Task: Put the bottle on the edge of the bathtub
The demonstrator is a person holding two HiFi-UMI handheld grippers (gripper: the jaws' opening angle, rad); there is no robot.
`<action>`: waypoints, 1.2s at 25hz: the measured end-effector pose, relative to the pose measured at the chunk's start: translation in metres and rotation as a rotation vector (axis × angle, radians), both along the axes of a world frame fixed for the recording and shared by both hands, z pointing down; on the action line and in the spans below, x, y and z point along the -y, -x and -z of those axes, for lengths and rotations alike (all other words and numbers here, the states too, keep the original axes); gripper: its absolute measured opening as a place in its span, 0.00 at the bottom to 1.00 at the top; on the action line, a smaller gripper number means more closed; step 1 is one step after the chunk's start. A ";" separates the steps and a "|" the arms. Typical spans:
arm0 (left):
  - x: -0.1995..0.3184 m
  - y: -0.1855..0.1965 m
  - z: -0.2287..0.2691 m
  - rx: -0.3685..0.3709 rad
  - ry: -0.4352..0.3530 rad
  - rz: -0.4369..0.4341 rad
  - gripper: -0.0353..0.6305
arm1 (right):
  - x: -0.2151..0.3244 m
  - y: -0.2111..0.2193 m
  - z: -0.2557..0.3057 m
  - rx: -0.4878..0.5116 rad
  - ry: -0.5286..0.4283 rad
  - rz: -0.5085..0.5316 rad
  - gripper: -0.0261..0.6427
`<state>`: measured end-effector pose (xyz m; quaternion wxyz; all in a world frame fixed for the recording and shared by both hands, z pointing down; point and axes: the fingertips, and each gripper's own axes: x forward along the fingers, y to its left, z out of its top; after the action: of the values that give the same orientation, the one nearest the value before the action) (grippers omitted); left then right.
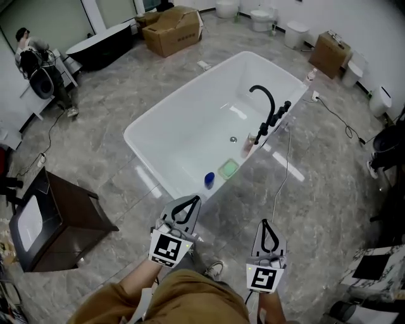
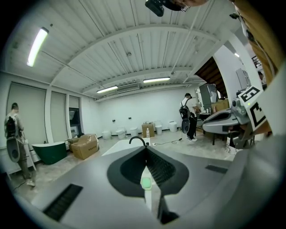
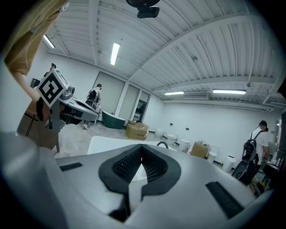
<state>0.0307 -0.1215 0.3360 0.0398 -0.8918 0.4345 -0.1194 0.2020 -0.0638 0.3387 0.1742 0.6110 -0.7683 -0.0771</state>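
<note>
A small blue bottle [image 1: 209, 180] stands on the near rim of the white bathtub [image 1: 183, 88]. Beside it on the same rim lie a green pad [image 1: 228, 168] and a pinkish bottle [image 1: 250, 144], close to the black faucet [image 1: 266, 101]. My left gripper [image 1: 193, 199] [image 2: 146, 147] hangs in the air just short of the tub's near corner, jaws shut and empty. To its right my right gripper [image 1: 264, 221] [image 3: 142, 146] is also shut with nothing in it. Both point level toward the tub [image 2: 123, 145] [image 3: 107, 145].
A dark cabinet [image 1: 54, 221] stands on the floor at left. Cardboard boxes [image 1: 171, 28] [image 1: 329, 54], a black tub [image 1: 101, 44] and toilets [image 1: 261, 18] line the back. A person [image 1: 38, 63] stands far left. A cable [image 1: 285, 171] runs along the tub's right side.
</note>
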 end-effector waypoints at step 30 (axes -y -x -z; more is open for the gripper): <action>-0.062 0.104 0.080 -0.173 -0.068 0.196 0.06 | 0.025 0.053 0.073 0.099 -0.078 0.079 0.04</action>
<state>-0.0738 -0.0598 0.2564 0.0206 -0.8503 0.5250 -0.0305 0.1494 -0.0887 0.2655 0.1085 0.5895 -0.7961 -0.0835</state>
